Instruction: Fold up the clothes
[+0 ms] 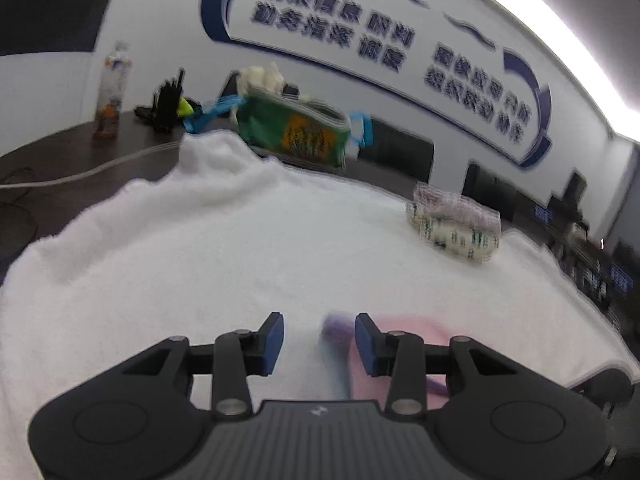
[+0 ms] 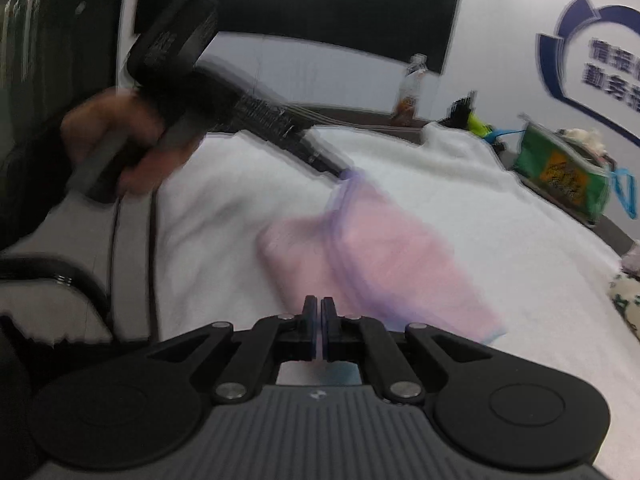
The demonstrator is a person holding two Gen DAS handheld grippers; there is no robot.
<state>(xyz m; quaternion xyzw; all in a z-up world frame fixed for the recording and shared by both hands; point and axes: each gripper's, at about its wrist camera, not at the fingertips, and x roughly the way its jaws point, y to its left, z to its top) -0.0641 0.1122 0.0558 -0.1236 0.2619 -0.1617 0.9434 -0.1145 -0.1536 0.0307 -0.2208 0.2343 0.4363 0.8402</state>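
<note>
Two grippers on the pink garment (image 2: 360,240): right fingers (image 2: 318,312) pinched closed at its near hem, left fingers (image 1: 319,342) part-open, empty, straddling its purple corner; long axis runs between them.

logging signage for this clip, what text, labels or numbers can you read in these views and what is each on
Wall sign: large dark blue Chinese characters, too smeared to quote with confidence; right wrist view shows only its cut-off left edge, roughly "情报" over "勤务".
Green bag: orange panel with dark print, unreadable.
Bottle: label blurred, unreadable.
Clear packet: small green print, unreadable.
Pink garment and white towel: no text.
</note>
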